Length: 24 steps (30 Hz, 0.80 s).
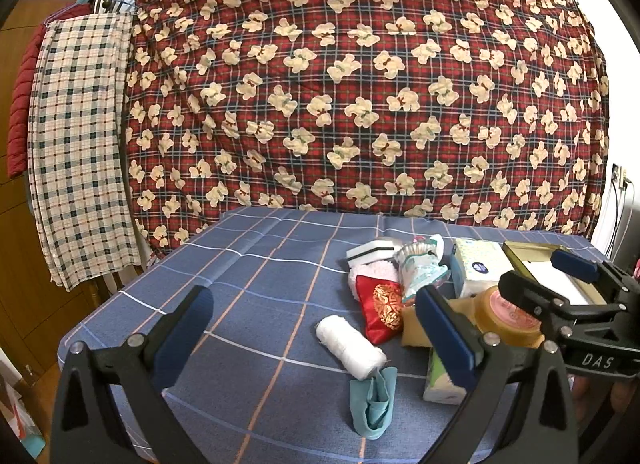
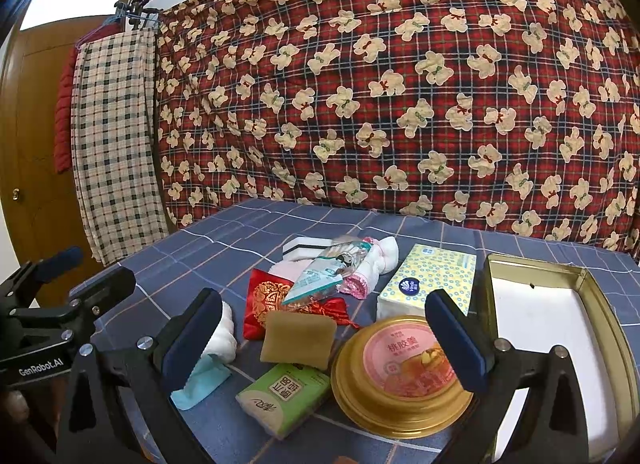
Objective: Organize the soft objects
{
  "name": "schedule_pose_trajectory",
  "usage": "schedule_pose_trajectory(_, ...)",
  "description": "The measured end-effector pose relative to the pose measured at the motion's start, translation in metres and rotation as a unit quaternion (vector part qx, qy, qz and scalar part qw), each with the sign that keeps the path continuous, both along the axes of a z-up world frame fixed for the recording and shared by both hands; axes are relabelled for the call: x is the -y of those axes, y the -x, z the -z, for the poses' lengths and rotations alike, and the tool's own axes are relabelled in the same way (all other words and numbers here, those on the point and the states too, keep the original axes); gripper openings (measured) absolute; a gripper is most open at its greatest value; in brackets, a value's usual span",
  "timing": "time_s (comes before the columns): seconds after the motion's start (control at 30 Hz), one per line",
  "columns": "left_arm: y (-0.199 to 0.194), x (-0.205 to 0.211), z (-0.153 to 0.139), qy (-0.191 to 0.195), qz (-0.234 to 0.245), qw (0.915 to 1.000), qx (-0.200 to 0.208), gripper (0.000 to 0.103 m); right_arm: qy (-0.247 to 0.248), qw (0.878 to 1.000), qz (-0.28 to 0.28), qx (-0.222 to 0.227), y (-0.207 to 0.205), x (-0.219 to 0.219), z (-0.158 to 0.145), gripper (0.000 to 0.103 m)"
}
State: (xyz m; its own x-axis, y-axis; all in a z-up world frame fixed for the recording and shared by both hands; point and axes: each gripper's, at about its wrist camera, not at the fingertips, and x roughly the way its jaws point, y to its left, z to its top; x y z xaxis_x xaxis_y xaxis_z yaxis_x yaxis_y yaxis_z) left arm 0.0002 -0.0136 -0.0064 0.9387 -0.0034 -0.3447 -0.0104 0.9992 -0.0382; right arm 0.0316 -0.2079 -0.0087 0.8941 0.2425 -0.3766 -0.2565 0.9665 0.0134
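The tabletop (image 1: pixel 248 264) is viewed from low, close front positions; the red pouch (image 1: pixel 380 306) is shared.

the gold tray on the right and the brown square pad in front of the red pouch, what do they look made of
The gold tray looks like thin metal, probably tinplate: shiny brass-toned walls with a rolled rim and a flat white floor. The brown square pad looks like sponge or foam: matte, finely textured, with soft rounded edges and visible thickness, though dense felt cannot be ruled out.
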Motion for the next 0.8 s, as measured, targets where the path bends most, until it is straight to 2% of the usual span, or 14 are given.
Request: schedule_pose_trajectory(0.8, 0.0001, 0.001, 0.0002, 0.0, 0.0, 1.0, 0.001, 0.102, -0.003, 1.0, 0.002, -0.001, 0.0005, 0.004, 0.0021, 0.103)
